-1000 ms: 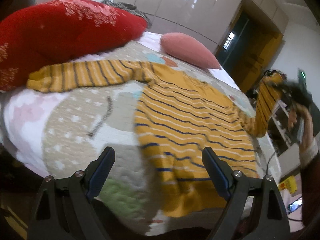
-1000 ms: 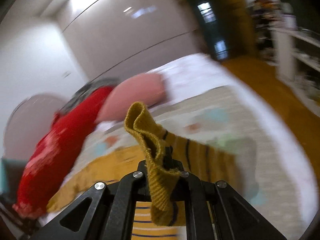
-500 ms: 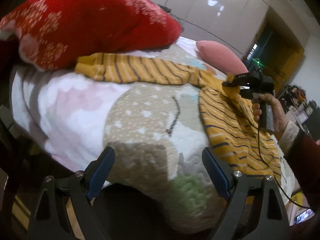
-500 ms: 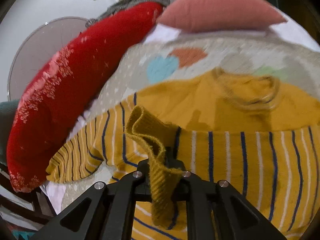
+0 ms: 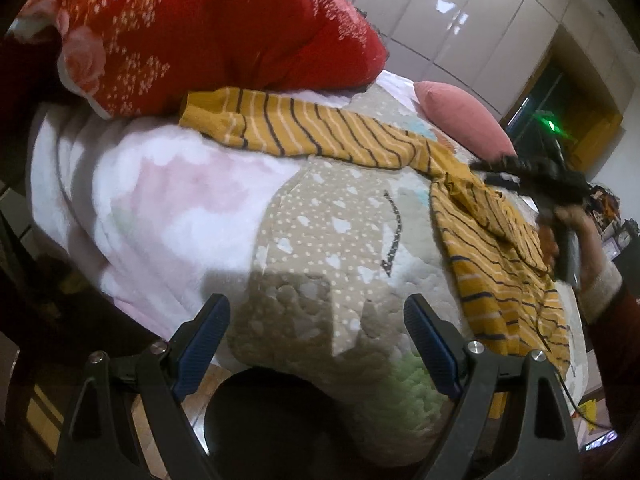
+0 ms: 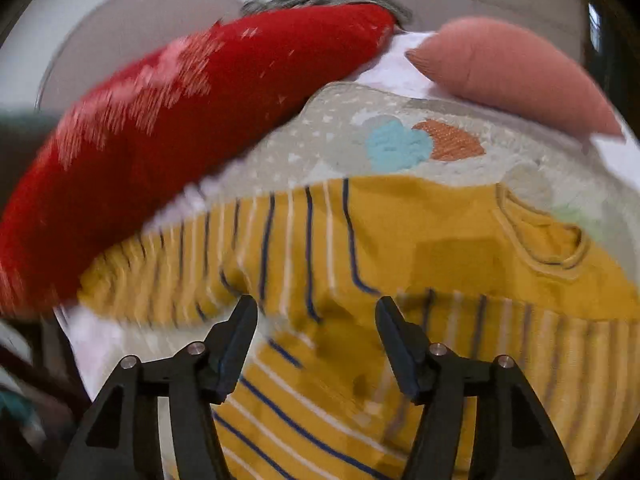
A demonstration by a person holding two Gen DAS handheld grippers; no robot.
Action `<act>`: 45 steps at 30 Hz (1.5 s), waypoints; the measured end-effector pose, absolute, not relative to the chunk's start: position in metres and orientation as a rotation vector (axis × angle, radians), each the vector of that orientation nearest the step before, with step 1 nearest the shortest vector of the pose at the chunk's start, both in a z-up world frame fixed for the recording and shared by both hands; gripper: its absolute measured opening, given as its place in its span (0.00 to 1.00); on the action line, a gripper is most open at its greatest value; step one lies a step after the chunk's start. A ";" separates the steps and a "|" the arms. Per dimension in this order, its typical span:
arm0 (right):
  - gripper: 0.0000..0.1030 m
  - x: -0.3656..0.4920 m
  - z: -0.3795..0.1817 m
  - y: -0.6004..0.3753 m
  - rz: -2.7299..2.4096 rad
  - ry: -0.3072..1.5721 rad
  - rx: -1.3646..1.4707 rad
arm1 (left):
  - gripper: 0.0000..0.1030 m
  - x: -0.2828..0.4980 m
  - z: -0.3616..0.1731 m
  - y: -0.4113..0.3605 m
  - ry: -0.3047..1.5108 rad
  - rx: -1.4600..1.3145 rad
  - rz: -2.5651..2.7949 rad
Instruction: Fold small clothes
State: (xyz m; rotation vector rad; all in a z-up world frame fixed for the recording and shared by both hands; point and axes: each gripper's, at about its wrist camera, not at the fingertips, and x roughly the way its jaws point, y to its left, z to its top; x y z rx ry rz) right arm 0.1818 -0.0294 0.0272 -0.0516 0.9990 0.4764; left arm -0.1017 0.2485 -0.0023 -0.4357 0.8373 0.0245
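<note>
Dim indoor light; right view smeared, perhaps motion; fisheye-bent edges.

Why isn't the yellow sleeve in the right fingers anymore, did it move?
Yes. The right gripper opened and dropped it; the sleeve now lies folded across the striped sweater, below the pink pillow.

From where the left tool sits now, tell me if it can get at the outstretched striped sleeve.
Probably yes. The left tool is open and empty, and only bare blanket lies between it and the sleeve. The red pillow sits behind the cuff, not over it.
</note>
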 end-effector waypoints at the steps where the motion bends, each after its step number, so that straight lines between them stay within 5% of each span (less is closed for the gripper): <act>1: 0.65 0.178 0.022 -0.028 0.482 1.015 -0.071 | 0.85 -0.099 -0.005 0.250 0.843 -0.447 0.020; 4: 0.63 0.167 0.000 -0.020 0.448 1.023 -0.194 | 0.85 -0.097 -0.003 0.252 0.831 -0.463 0.018; 5: 0.47 0.166 -0.007 -0.017 0.433 1.027 -0.226 | 0.85 -0.097 0.000 0.253 0.824 -0.467 0.018; 6: 0.20 0.170 -0.017 -0.013 0.419 1.050 -0.251 | 0.85 -0.098 0.002 0.254 0.817 -0.468 0.021; 11: 0.06 0.195 -0.013 -0.010 0.379 1.027 -0.121 | 0.85 -0.102 0.010 0.260 0.813 -0.460 0.059; 16: 0.10 0.213 -0.002 -0.015 0.426 0.998 0.084 | 0.85 -0.093 0.019 0.268 0.796 -0.479 0.078; 23: 0.44 0.158 0.032 -0.059 0.494 0.923 0.292 | 0.90 -0.029 0.022 0.294 0.754 -0.534 0.118; 36: 0.52 0.043 0.041 -0.177 0.421 0.830 0.451 | 0.90 0.085 -0.036 0.349 0.831 -0.609 0.293; 38: 0.52 0.034 0.037 -0.187 0.405 0.830 0.478 | 0.73 0.096 -0.039 0.348 0.836 -0.602 0.305; 39: 0.52 0.030 0.034 -0.192 0.399 0.832 0.502 | 0.28 0.100 -0.038 0.347 0.847 -0.595 0.312; 40: 0.52 0.027 0.032 -0.198 0.394 0.835 0.518 | 0.06 0.104 -0.037 0.344 0.876 -0.589 0.322; 45: 0.52 0.008 0.041 -0.226 0.387 0.792 0.521 | 0.04 0.088 0.019 0.305 0.755 -0.524 0.267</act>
